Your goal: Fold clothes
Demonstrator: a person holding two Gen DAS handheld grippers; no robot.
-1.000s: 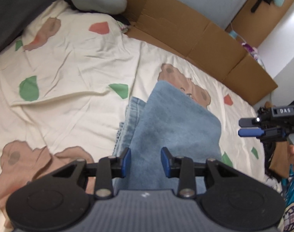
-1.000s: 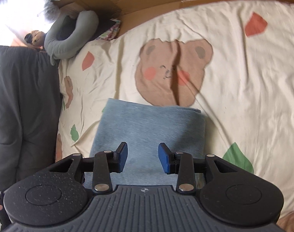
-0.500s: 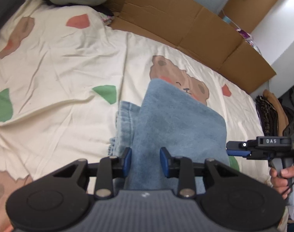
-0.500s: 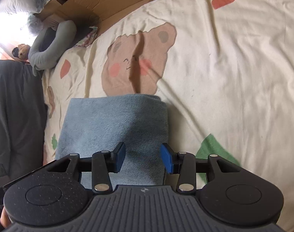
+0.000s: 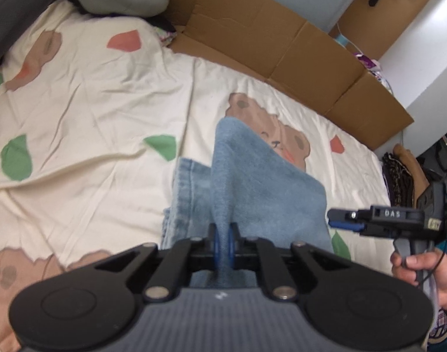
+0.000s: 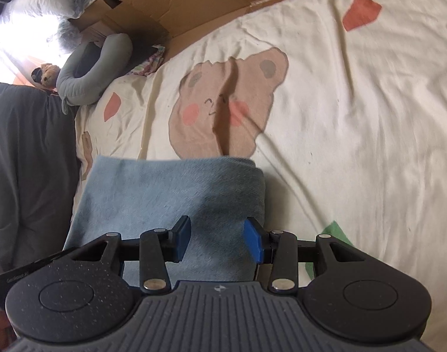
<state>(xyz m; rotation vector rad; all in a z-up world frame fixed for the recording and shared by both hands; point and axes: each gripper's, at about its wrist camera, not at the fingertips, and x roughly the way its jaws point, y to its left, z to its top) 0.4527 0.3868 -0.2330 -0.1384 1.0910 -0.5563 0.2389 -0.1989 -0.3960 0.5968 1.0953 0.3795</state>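
Note:
Folded blue jeans (image 5: 261,182) lie on a cream bedsheet with bear prints (image 5: 85,111). My left gripper (image 5: 222,242) is shut on the near edge of the jeans, and a ridge of denim rises from its pads. My right gripper (image 6: 219,239) is open just above the near part of the jeans (image 6: 170,193), with nothing between its pads. The right gripper also shows in the left wrist view (image 5: 345,223), at the jeans' right side, held by a hand.
Flattened cardboard (image 5: 282,41) lines the far edge of the bed. A grey neck pillow (image 6: 91,70) and a dark grey blanket (image 6: 26,152) lie at the left end. Clothes are piled off the bed at right (image 5: 399,176).
My left gripper has closed on the near edge of the jeans, pinching up a ridge. My right gripper has stayed open over the jeans and shifted a little.

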